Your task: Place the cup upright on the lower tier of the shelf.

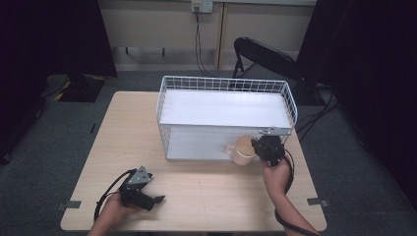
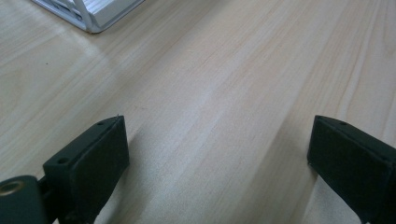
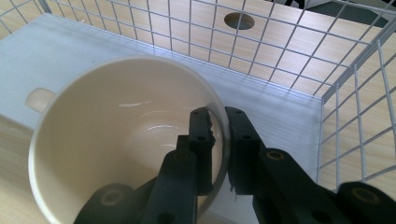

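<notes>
Now, left gripper (image 1: 156, 199) low at table's (image 1: 206, 196) 7 o'clock, jaws spread wide over bare wood, nothing between. Rack (image 1: 223, 117) (white wire, two-tier) at table's 12 o'clock. Cup (image 1: 243, 150) at rack's 5 o'clock corner, handle toward 9. Right gripper (image 1: 258, 147) pinching cup's rim at 3 o'clock side, one jaw inside.

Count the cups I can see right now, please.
1: a cream ceramic cup, pinched at its rim by the right gripper, at the open front of the white wire shelf rack, right end. Nothing visible suggests more, though the rack's lower level is partly hidden.
</notes>
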Motion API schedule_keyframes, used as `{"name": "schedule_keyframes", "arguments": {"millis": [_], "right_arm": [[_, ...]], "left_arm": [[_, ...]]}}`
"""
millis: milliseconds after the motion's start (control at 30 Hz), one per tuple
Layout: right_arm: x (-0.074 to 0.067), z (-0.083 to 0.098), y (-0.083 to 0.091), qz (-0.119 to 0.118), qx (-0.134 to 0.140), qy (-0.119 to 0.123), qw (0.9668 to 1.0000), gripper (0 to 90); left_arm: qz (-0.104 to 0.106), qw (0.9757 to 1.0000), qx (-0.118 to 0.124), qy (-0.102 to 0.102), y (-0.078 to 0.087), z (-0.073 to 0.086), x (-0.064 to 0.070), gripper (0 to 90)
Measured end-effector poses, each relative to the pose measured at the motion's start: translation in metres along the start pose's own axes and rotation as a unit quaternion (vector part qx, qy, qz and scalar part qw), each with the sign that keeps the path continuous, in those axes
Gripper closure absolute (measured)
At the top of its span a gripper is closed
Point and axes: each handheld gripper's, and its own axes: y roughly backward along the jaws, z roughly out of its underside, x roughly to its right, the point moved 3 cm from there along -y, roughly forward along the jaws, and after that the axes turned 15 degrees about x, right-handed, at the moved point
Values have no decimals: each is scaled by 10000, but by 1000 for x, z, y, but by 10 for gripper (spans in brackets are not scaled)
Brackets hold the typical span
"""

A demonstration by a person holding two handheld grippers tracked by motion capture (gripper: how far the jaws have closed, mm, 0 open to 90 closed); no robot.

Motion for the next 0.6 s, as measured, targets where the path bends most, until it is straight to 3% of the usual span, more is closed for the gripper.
{"name": "schedule_keyframes", "arguments": {"millis": [600], "right_arm": [[1, -3, -2, 133, 243, -227, 9994, 795]], "left_arm": [[0, 10000, 0, 0, 0, 0, 0, 49]]}}
